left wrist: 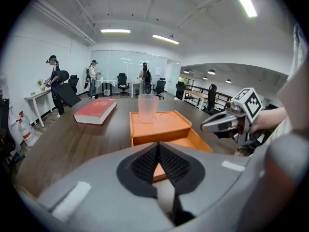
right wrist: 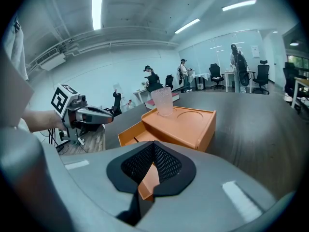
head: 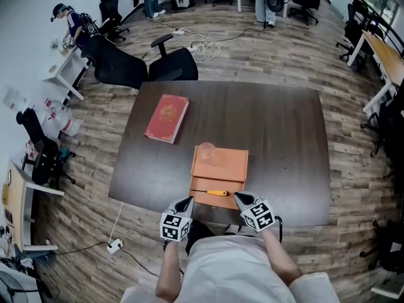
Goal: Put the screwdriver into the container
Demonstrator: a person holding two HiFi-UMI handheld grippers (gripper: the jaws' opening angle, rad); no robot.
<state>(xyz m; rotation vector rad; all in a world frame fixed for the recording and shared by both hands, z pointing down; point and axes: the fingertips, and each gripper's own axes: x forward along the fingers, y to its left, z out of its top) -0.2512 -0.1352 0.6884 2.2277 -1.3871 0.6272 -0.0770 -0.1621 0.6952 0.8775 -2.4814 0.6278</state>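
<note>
- The grey left gripper [head: 187, 202], with a marker cube on its back, was clenched: its black ribbed pads met at the tip with nothing between them.
- The matching right gripper [head: 239, 198] was likewise closed on itself and empty.
- Both tools angled down over the near edge of the dark brown wooden table [head: 284, 125], one at each near corner of the box.
- A slim screwdriver [head: 213, 192] with a yellow handle lay crosswise in the low front compartment of the orange stepped container [head: 227, 164]. It sat just ahead of the two tips and between them, handle toward the right tool. Neither tool touched it.
- A clear plastic cup [head: 207, 149] stood upright in a round recess on the container's raised rear deck, beyond the tips, on the left tool's side.
- A red hardcover book [head: 167, 117] lay flat on the table farther out, ahead and to the left of the left tool.
- Black office chairs [head: 173, 65] stood past the table's far edge.
- A person [head: 69, 24] stood at a white desk, far off to the left.
</note>
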